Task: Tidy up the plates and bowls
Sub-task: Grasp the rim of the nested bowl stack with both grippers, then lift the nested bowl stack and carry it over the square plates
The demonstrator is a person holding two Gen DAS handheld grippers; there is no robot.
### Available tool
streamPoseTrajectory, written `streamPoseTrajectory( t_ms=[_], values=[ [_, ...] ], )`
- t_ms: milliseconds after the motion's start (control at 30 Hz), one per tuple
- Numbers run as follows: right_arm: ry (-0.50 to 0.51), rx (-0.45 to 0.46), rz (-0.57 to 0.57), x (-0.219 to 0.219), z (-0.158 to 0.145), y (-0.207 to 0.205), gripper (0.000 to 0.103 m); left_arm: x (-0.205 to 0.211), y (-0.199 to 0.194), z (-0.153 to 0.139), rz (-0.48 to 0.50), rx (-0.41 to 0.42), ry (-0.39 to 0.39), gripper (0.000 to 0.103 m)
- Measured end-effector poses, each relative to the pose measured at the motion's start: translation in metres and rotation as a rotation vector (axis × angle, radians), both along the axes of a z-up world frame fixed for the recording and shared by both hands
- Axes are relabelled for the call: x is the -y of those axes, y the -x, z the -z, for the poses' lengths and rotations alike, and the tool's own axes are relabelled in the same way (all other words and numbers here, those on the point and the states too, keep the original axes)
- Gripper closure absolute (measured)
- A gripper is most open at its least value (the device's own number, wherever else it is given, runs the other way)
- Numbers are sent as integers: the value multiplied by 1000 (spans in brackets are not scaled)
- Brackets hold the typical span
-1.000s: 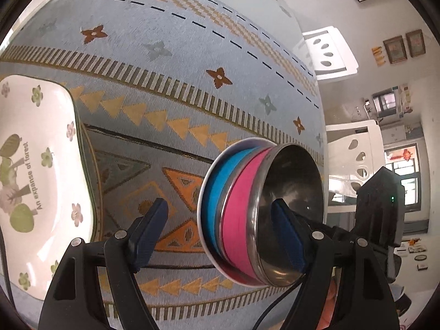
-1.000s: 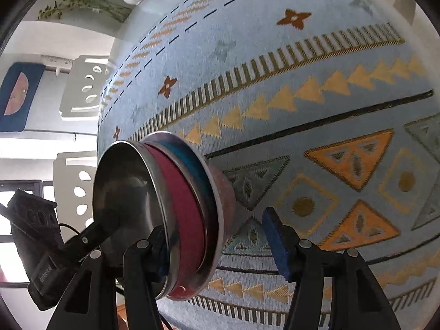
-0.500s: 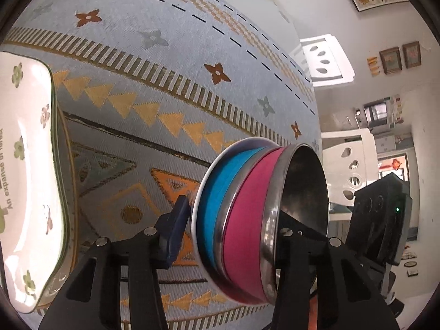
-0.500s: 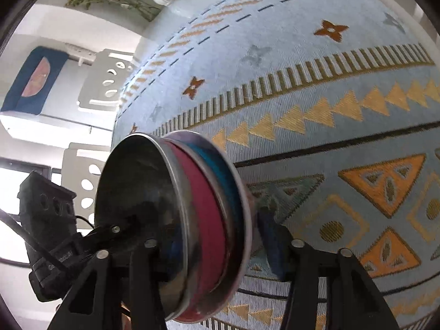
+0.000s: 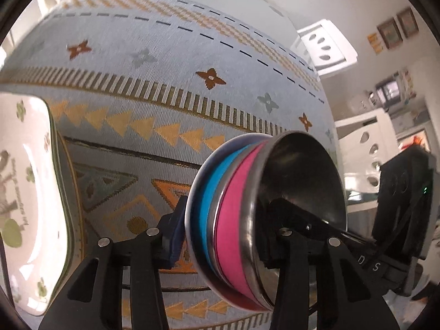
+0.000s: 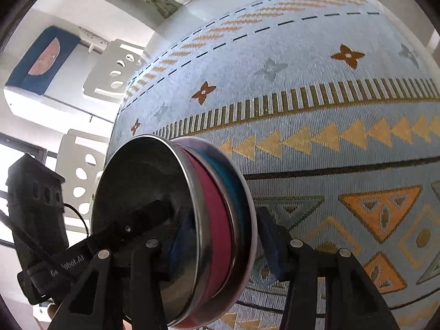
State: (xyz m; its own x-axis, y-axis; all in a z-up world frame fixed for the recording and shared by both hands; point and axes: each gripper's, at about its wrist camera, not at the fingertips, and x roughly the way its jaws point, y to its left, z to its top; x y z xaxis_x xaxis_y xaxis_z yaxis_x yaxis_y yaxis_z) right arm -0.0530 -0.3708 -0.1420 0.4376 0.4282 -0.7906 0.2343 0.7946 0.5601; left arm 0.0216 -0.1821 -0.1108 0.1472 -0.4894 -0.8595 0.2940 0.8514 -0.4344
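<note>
Steel-lined bowls nested into one stack (image 5: 247, 231) sit clamped between both tools over the pale blue patterned tablecloth (image 5: 165, 88): the left gripper (image 5: 220, 236) has one pad on the stack's outer base and the other finger inside the top bowl, still closing by a hair, and the right gripper (image 6: 220, 236) pinches the same stack from the opposite side, one pad at the base and one inside the rim. So the step in hand looks like a two-handed carry of the stack, probably toward the white rectangular plate with green flower prints (image 5: 30, 192) lying at the left edge of the table. The next move calls for both hands travelling together so the nest does not slip apart. Counted: one plate; the stack shows a pink band, a blue band and a pale outer rim, so three bowls at a guess, though the nesting hides the edges; two grippers; two white cut-out chairs (image 5: 327, 46) at the far side.
</note>
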Motion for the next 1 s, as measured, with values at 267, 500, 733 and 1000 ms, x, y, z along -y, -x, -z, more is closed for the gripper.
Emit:
streamPoseTrajectory(
  t_ms=[267, 500, 733, 1000],
  values=[
    [10, 29, -64, 6, -5, 0, 56, 0, 8, -13, -4, 27, -5, 68],
    [7, 14, -82, 8, -6, -3, 56, 1, 13, -13, -20, 28, -20, 68],
    [-51, -44, -80, 3, 4, -4, 54, -8, 18, -2, -81, -3, -27, 65],
    [-47, -45, -135, -1, 2, -5, 55, -9, 26, -6, -109, -8, -39, 67]
  ],
)
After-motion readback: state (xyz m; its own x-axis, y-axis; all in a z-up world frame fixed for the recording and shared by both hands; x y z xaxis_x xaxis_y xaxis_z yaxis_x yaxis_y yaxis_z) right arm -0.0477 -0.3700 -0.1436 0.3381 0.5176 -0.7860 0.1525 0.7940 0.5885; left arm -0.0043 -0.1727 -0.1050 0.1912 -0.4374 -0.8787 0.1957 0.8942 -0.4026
